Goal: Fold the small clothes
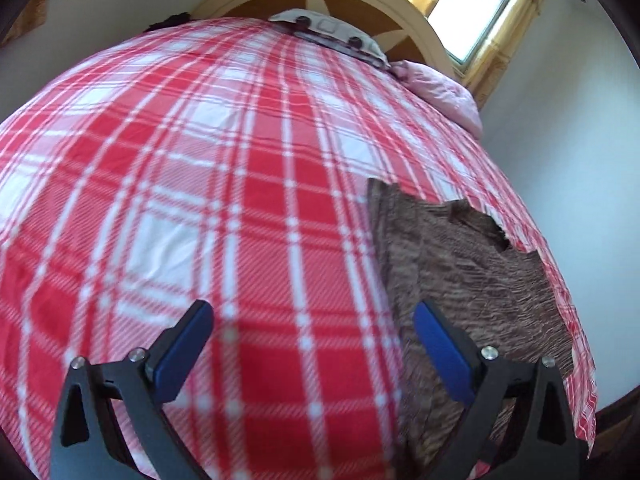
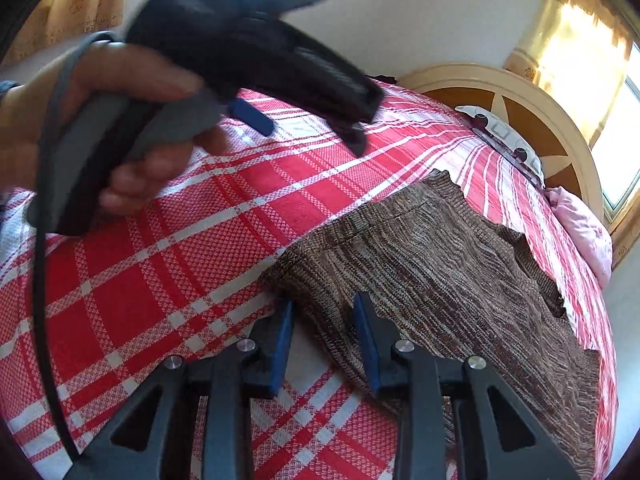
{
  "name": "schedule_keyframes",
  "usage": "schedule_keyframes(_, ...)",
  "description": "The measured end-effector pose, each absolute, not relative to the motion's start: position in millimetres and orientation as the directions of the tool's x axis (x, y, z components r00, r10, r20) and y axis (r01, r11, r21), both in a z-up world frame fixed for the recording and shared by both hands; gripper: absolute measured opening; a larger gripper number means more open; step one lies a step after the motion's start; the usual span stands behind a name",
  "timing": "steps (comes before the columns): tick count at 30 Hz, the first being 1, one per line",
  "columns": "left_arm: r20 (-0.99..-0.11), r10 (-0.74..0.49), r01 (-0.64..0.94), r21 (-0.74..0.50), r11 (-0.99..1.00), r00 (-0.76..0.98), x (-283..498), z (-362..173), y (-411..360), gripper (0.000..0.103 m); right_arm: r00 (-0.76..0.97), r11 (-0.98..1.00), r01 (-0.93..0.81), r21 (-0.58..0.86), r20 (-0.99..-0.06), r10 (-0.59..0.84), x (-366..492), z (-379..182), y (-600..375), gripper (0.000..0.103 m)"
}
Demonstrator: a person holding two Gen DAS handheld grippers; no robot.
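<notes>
A brown knitted garment (image 2: 440, 264) is laid flat on a bed covered by a red-and-white checked blanket (image 1: 200, 168), toward the blanket's right edge. In the left wrist view the garment (image 1: 460, 264) is seen right of centre, its far edge irregular.

The left gripper (image 1: 312, 340) is held above the blanket with its jaws spread wide; nothing is between them. Its right blue pad is over the garment's left margin, the left pad over bare blanket. From the right wrist view the same gripper (image 2: 304, 120) is seen far left, blurred, carried in a hand (image 2: 120, 120) with a dark cable trailing down.

The right gripper (image 2: 324, 344) is set at the garment's near left corner. Its jaws are narrowed but apart; the corner of the knit lies between the blue pads, and no firm pinch is seen.

At the far end a rounded headboard (image 1: 416, 32), a pink pillow (image 1: 444, 92) and a curtained window (image 1: 472, 4) are noted.
</notes>
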State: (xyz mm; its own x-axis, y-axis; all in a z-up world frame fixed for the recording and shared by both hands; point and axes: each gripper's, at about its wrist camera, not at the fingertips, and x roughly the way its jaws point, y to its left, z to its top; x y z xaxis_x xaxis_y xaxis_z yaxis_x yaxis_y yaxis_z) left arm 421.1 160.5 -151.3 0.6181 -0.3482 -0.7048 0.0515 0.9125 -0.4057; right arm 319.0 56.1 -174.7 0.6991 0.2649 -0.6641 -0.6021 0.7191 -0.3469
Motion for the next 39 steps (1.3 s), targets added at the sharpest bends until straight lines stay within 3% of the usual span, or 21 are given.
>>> schedule_keyframes(4, -0.703, -0.368, 0.11, -0.385, 0.916, 0.608, 446, -150, 137, 0.086, 0.676, 0.73, -0.617, -0.296, -0.674, 0.299, 322, -174, 50, 0.021)
schedule_keyframes(6, -0.711, -0.365, 0.131, -0.363, 0.923, 0.6, 458, -151, 127, 0.071, 0.677, 0.737, -0.611, -0.288, -0.673, 0.298, 323, -174, 49, 0.015)
schedule_keyframes(17, -0.715, -0.38, 0.166, -0.353, 0.921, 0.587, 493, -153, 106, 0.067, 0.672, 0.744, -0.612, -0.269, -0.672, 0.31, 323, -175, 47, 0.015)
schedule_keyframes(22, -0.71, -0.409, 0.173, -0.383, 0.907, 0.574, 500, -155, 101, 0.049, 0.671, 0.744, -0.613, -0.265, -0.672, 0.313, 322, -175, 47, 0.015)
schedule_keyframes(24, -0.705, -0.435, 0.194, -0.399, 0.896, 0.56, 500, -155, 97, 0.027, 0.673, 0.744, -0.612, -0.269, -0.672, 0.31, 321, -175, 48, 0.015)
schedule_keyframes(26, -0.694, -0.453, 0.205, -0.414, 0.887, 0.559, 498, -153, 96, 0.015, 0.676, 0.744, -0.611, -0.272, -0.669, 0.31, 321, -175, 48, 0.012)
schedule_keyframes(39, -0.681, -0.446, 0.164, -0.439, 0.883, 0.58, 494, -141, 100, 0.01, 0.673, 0.77, -0.612, -0.183, -0.632, 0.385, 319, -162, 26, 0.008)
